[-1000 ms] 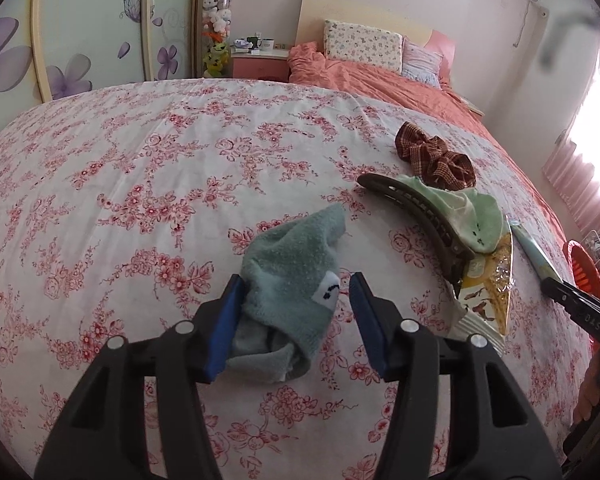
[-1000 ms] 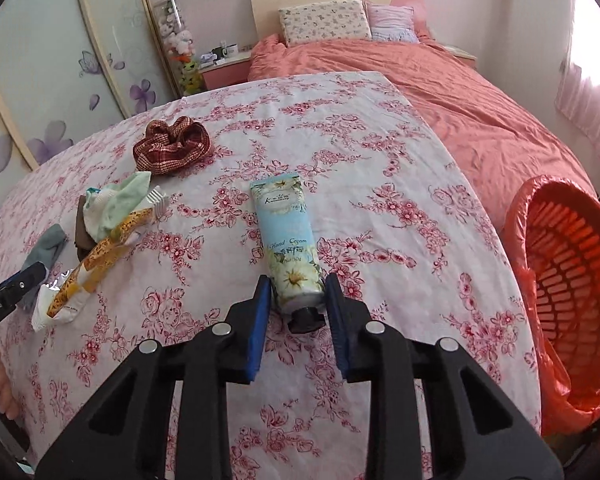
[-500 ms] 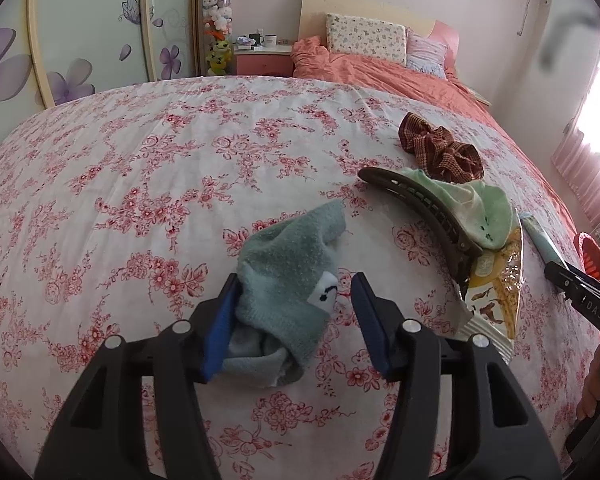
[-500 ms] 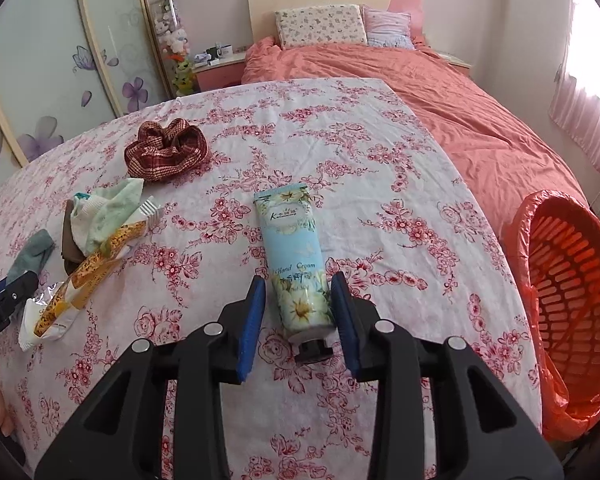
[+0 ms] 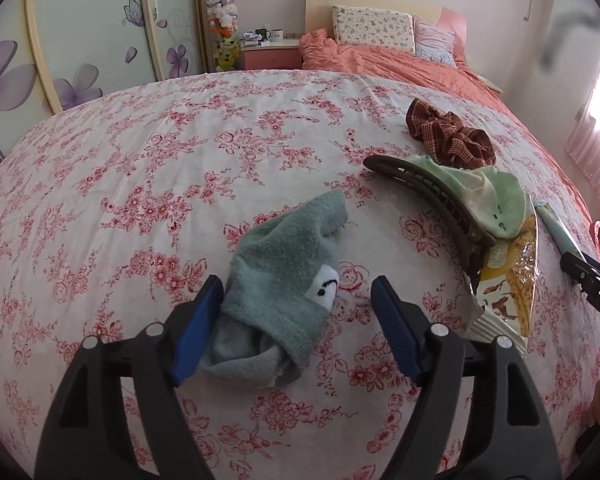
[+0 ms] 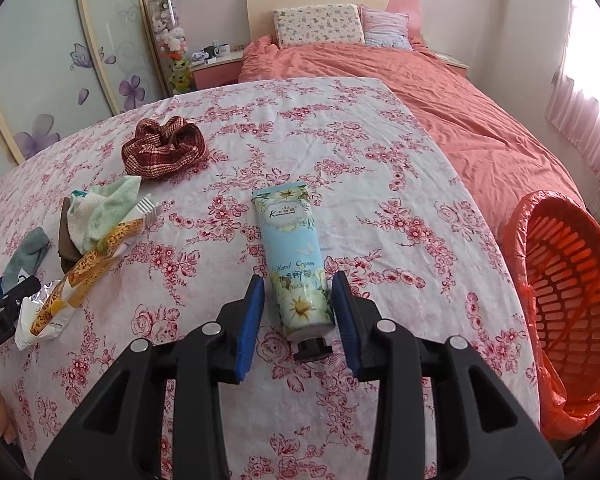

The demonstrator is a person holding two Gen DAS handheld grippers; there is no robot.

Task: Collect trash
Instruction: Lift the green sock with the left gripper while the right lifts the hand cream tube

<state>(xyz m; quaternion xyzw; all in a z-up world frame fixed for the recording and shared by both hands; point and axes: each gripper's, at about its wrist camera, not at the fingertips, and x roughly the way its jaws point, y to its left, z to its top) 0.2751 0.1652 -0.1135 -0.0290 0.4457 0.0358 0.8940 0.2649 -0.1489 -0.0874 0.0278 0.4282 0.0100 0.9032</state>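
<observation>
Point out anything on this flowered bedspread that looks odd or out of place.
A torn-open yellow snack wrapper lies under a pale green sock and a dark brown hair claw clip. It is trash mixed in among belongings, while the orange plastic basket stands beside the bed.

A plaid scrunchie [image 6: 162, 148] lies on the floral bedspread [image 6: 340, 120].

On the floral sheet lay two socks, one fuzzy grey-blue [image 5: 288, 268] and one pale green [image 5: 488, 196], and, at twelve o'clock, one plaid maroon scrunchie [image 6: 162, 148].
</observation>
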